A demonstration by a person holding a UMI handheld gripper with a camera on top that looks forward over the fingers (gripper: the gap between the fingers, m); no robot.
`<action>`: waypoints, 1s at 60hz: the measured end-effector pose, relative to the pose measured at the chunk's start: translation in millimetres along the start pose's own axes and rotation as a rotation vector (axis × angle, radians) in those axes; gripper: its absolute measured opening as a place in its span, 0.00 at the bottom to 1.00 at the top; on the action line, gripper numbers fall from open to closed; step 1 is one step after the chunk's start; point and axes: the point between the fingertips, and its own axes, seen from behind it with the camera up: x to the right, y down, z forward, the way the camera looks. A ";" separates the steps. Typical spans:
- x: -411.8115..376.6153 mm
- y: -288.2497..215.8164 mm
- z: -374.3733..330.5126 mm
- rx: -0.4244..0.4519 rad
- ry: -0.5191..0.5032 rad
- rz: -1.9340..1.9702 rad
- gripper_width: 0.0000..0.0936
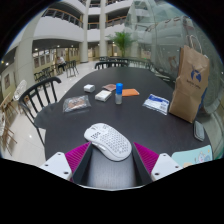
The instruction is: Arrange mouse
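A white perforated mouse lies between my fingers, its front reaching out past the fingertips over the dark round table. My gripper has its magenta pads against both sides of the mouse, the left pad and the right pad. The mouse's rear end sits over the gripper's grey body. I cannot tell whether the mouse rests on the table or hangs just above it.
Beyond the mouse stand a small blue-capped bottle, a white box, a clear plastic packet and a booklet. A brown paper bag stands to the right. Dark chairs stand at the left.
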 end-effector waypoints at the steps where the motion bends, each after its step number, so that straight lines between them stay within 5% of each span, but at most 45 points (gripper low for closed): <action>1: 1.6 -1.0 2.2 -0.007 0.003 0.000 0.91; 14: 14.3 -33.7 46.0 -0.023 0.025 0.019 0.90; 20: 20.7 -41.9 57.3 -0.008 0.053 0.012 0.61; 30: 6.0 -40.8 42.8 0.011 -0.006 -0.037 0.42; 35: 6.6 -70.1 -7.2 0.128 -0.047 -0.009 0.41; 45: 82.4 -110.0 -145.1 0.313 0.063 -0.064 0.41; 51: 157.5 -77.9 -193.3 0.274 0.186 -0.009 0.41; 60: 244.5 27.1 -186.4 0.084 0.284 0.128 0.41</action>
